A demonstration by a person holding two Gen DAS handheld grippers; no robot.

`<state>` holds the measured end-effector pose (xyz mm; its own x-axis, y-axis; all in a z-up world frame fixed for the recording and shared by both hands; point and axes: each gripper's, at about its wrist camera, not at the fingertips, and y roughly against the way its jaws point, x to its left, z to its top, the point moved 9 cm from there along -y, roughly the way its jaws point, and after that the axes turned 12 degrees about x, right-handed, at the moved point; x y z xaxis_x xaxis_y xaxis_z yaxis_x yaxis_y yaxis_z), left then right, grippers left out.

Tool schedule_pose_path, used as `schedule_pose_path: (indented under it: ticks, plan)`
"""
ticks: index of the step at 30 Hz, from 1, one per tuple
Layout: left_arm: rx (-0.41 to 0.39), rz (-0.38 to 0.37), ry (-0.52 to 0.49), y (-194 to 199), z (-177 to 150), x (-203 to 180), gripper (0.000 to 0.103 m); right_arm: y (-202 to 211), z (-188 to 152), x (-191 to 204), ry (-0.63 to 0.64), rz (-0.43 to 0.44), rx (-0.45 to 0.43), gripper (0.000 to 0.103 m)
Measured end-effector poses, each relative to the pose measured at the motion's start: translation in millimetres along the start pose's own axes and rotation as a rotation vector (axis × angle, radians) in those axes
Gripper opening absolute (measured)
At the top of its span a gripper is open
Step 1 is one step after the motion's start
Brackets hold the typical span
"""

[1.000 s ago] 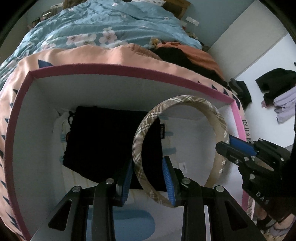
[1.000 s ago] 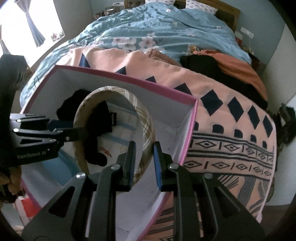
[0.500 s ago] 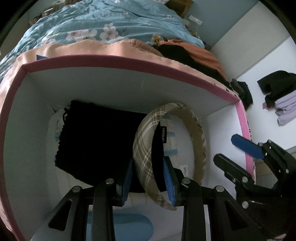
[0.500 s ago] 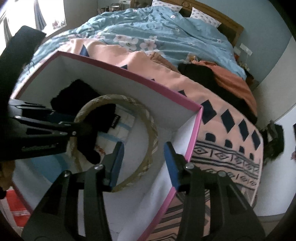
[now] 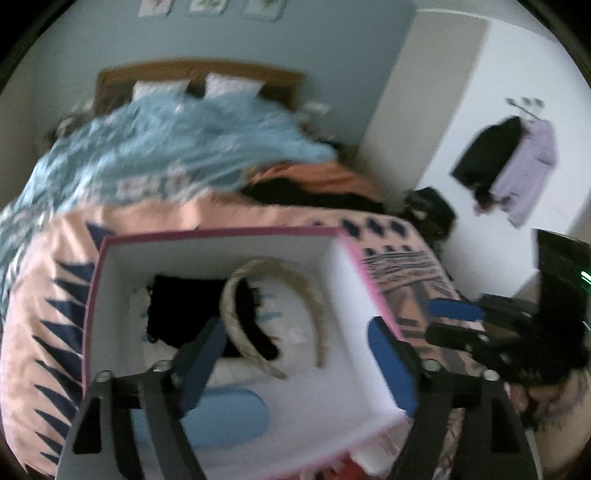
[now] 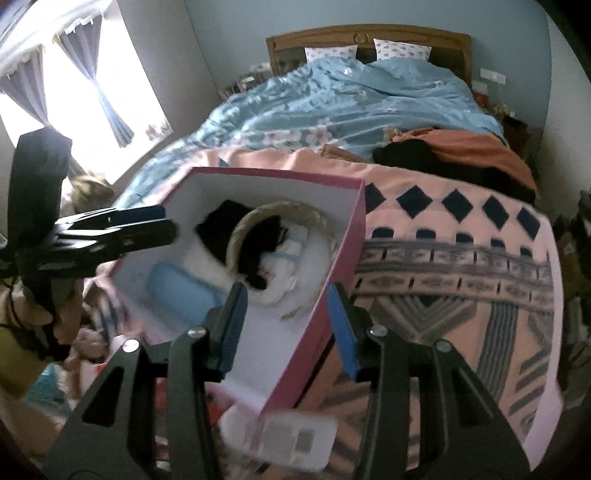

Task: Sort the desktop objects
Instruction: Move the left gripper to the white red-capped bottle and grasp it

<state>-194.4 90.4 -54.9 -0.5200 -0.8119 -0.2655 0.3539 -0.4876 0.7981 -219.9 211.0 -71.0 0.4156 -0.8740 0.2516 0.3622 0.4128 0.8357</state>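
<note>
Plaid headband (image 5: 273, 314) lies in the box (image 5: 221, 236) ahead of both empty grippers, left (image 5: 295, 354) just spread wide, right (image 6: 288, 325) half apart; light, springy, best pinched mid-arc.

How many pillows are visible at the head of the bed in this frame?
2. The left pillow and the right pillow lean side by side against the wooden headboard, above the blue duvet, which may hide more.

headband (image 5: 273, 317) in box (image 5: 221, 233), box on bed (image 6: 461, 236)
</note>
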Motion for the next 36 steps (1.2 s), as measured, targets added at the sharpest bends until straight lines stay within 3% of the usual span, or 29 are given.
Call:
schedule_pose_path:
  ticks: [4, 8, 12, 15, 17, 19, 31, 36]
  plan:
    - [-0.027, -0.102, -0.049, 24, -28, -38, 0.103, 18, -43, -7, -0.072, 0.059, 0.006, 0.06]
    - [0.115, -0.12, -0.038, -2, -70, -52, 0.103, 4, -83, -20, -0.159, 0.067, 0.087, 0.06]
    - [0.252, -0.132, 0.06, -40, -107, -48, 0.103, -15, -113, -30, -0.202, 0.055, 0.17, 0.06]
    - [0.345, -0.136, 0.139, -65, -128, -40, 0.1, -29, -126, -33, -0.22, 0.06, 0.208, 0.06]
    - [0.397, -0.142, 0.183, -79, -135, -34, 0.091, -38, -131, -35, -0.232, 0.066, 0.227, 0.06]
    - [0.429, -0.149, 0.199, -86, -143, -34, 0.091, -45, -135, -38, -0.243, 0.074, 0.24, 0.06]
    - [0.512, -0.249, 0.241, -106, -158, -55, 0.09, -61, -145, -44, -0.272, 0.104, 0.268, 0.06]
    - [0.526, -0.222, 0.235, -110, -158, -55, 0.077, -64, -148, -40, -0.261, 0.122, 0.282, 0.059]
